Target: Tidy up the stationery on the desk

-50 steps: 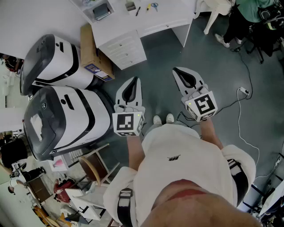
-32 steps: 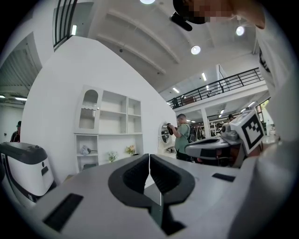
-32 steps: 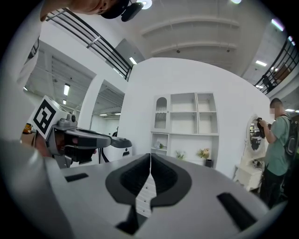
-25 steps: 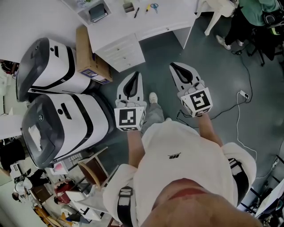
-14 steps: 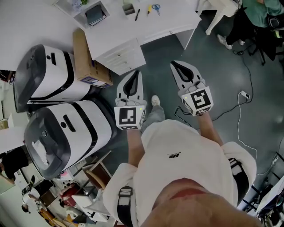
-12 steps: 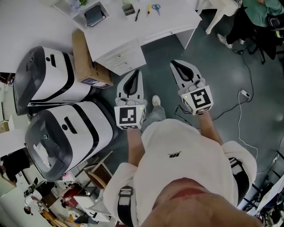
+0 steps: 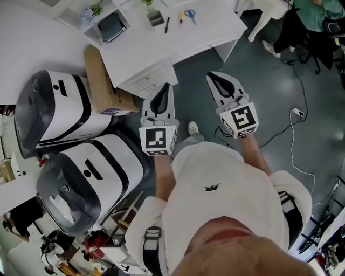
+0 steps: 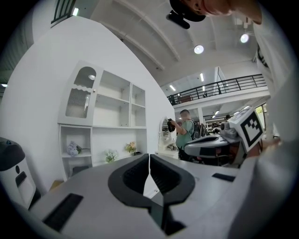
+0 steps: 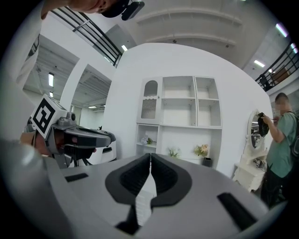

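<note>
A white desk (image 7: pixel 183 40) stands at the top of the head view, ahead of me. On it lie blue-handled scissors (image 7: pixel 188 13), a yellow pen (image 7: pixel 181 17), a black pen (image 7: pixel 167 23) and a small grey holder (image 7: pixel 155 18). A dark flat tablet-like item (image 7: pixel 111 26) rests on the shelf part to the left. My left gripper (image 7: pixel 166 86) and right gripper (image 7: pixel 211 75) are held side by side over the floor, short of the desk. Both are shut with nothing between the jaws, as seen at the left gripper (image 8: pixel 149 161) and right gripper (image 9: pixel 149 161).
Two large white-and-black machines (image 7: pixel 59 105) (image 7: pixel 94 180) stand at the left, with a cardboard box (image 7: pixel 102 81) beside the desk's drawer unit (image 7: pixel 148 70). A cable (image 7: pixel 294 143) runs over the floor at right. A person (image 7: pixel 310 13) is at the top right. White shelves (image 9: pixel 180 116) rise ahead.
The desk and its stationery have slid down the head view, closer to me, and the machines have shifted down too. Both grippers have stayed shut and level, side by side.
</note>
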A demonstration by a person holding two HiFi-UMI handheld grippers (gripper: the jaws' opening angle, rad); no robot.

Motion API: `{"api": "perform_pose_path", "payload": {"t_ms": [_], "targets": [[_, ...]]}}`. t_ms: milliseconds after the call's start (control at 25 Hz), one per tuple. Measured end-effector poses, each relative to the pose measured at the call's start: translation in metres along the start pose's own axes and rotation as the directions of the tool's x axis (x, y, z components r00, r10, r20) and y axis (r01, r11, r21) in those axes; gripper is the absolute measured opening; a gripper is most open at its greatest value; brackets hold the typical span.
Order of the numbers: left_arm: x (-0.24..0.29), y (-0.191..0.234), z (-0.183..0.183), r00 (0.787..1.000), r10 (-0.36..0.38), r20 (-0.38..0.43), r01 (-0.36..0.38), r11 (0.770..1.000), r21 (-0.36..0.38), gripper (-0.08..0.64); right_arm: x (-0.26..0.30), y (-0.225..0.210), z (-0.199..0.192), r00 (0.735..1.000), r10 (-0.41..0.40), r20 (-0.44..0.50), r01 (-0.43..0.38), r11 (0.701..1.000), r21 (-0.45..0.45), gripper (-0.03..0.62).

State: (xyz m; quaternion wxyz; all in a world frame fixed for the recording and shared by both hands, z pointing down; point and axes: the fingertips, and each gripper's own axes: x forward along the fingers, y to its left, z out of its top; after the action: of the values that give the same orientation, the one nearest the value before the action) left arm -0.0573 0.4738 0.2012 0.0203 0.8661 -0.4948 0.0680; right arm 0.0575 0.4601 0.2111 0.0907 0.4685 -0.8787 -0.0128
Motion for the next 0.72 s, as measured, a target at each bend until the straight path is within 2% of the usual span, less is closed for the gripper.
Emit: {"api": "perform_pose_path", "payload": {"t_ms": [280,720], "targets": [[0.035,0.04,-0.002,0.999,-0.035,-0.005,0.035,0.999,-0.011,0.0,0.045,-0.01,0.002,0.999,-0.034,-0.025,0.033,0.999,-0.007,-0.002],[0.082,0.069,-0.002,0.998,-0.059,0.004,0.059,0.998,-0.02,0.0,0.088,-0.037,-0.001,0.997,-0.06,-0.043,0.059,0.998,-0.015,0.002]]}}
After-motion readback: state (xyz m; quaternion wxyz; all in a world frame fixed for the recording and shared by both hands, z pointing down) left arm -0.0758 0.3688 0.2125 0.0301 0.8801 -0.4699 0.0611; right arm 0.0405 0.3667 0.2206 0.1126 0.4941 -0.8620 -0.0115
